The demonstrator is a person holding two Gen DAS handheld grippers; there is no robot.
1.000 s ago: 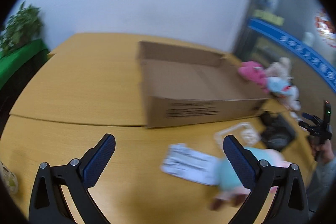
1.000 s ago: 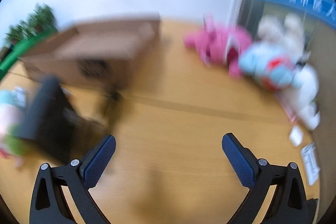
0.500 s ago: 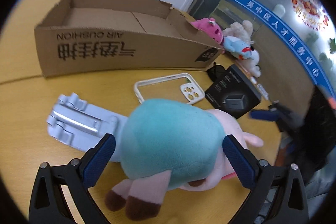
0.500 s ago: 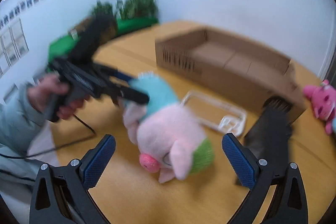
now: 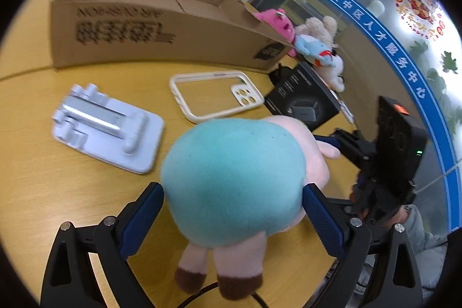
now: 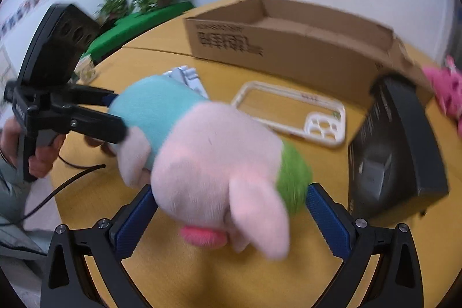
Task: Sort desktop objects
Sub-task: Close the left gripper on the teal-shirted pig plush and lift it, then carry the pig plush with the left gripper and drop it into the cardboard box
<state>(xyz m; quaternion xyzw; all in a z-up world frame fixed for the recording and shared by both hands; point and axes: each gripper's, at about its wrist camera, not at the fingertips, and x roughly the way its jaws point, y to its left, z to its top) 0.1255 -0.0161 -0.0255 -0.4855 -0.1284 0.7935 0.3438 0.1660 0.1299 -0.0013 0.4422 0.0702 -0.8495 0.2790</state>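
Now that both hands have swung down from the bare table onto the plush pig [image 5: 231, 181] at frame centre, my left gripper [image 5: 231, 218] and right gripper [image 6: 228, 218] straddle it, jaws wide, not yet pinching; boxing comes next.

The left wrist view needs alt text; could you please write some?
A plush pig in a teal shirt lies on a wooden table between the open left gripper fingers. Behind it lie a phone stand, phone case and cardboard box.
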